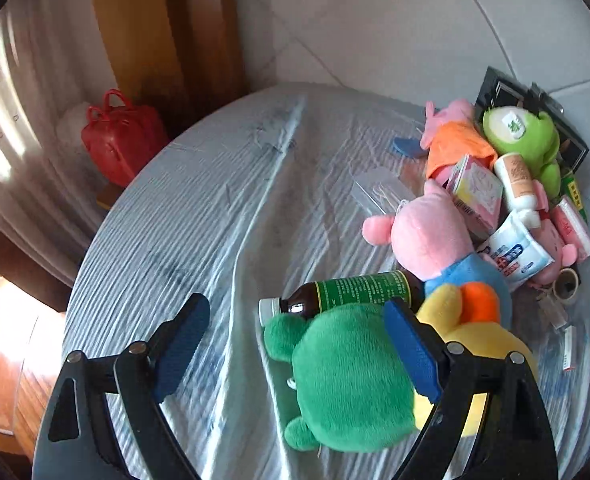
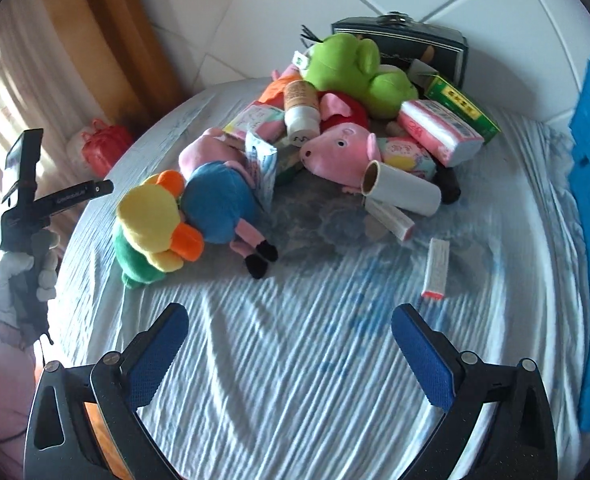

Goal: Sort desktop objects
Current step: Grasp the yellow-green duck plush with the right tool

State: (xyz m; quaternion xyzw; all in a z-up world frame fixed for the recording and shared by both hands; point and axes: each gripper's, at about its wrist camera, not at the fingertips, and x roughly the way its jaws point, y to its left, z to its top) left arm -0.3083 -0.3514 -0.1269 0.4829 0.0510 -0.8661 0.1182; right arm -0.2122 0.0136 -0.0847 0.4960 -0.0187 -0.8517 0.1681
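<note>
Left wrist view: left gripper (image 1: 295, 332) gapes wide over a round table (image 1: 199, 208) in wrinkled plastic; toys pile far right (image 1: 495, 184). Right gripper (image 2: 289, 344) also wide, empty. Tiled floor (image 1: 375, 24) beyond.

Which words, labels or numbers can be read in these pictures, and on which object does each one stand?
No text can be read with certainty.
Brown bottle: green label with small print, too small to read.
Green box: yellow panel with characters, too blurred.
Left gripper: white lettering on its black arm, too small to read surely.
Blue-and-white packet: printed, blurred.
Pink packet: red mark, unreadable.
</note>
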